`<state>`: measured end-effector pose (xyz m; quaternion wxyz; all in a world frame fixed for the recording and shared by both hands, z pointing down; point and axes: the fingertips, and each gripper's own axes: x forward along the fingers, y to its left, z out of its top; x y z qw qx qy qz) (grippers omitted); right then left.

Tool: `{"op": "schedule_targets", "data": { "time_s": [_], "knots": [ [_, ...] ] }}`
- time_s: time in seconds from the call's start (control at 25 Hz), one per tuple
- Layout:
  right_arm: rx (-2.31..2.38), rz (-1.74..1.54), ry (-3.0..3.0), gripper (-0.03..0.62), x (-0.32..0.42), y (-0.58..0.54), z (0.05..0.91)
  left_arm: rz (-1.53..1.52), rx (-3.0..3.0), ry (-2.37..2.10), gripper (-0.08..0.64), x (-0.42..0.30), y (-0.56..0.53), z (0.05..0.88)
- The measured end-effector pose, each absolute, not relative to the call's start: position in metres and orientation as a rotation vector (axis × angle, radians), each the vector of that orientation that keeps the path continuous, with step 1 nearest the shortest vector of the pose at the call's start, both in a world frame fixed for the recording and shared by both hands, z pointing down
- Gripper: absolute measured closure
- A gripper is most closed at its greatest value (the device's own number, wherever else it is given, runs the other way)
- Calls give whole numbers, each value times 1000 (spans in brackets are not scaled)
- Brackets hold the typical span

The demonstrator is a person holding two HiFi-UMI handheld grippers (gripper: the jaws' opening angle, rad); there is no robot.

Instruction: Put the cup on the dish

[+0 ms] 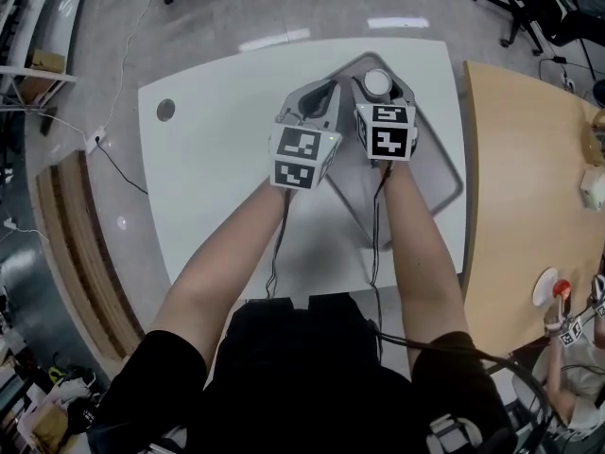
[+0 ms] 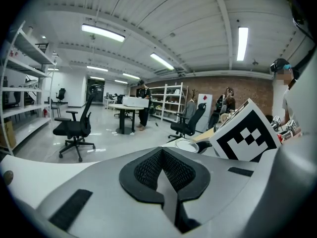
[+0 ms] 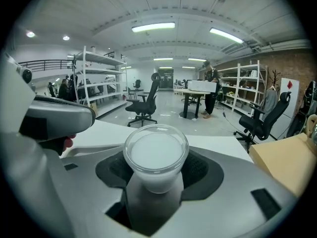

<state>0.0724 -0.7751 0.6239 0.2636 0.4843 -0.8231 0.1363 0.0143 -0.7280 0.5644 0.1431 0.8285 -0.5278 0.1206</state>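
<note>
Cup (image 3: 155,155): frosted white round cup, gripped between the jaws of my right gripper (image 3: 155,171), held near the far edge of the white table (image 1: 217,159).
Left gripper (image 2: 164,171): jaws closed together, nothing between them.

A white table (image 1: 208,178) has a round dark hole (image 1: 165,110) near its far left corner. A wooden table (image 1: 520,206) stands just beside its right edge, bearing a red-topped white disc (image 1: 554,289) by its near edge. A black office chair (image 2: 74,128) stands on the floor beyond.

Bright, even light pouring from the ceiling strips (image 2: 103,32); glare streaks the floor (image 1: 274,38) top centre; fisheye edges bend, corners black.
</note>
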Motion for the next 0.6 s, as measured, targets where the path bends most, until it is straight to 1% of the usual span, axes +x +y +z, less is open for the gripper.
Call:
{"op": "schedule_targets", "data": {
  "time_s": [0.36,0.6],
  "knots": [
    [1298,393,-2269,359,70,-770,626,342,2391,-1523,554,8,-720,556],
    [1321,349,-2300,347,78,-764,604,341,2399,-1547,554,5,-710,542]
  ]
}}
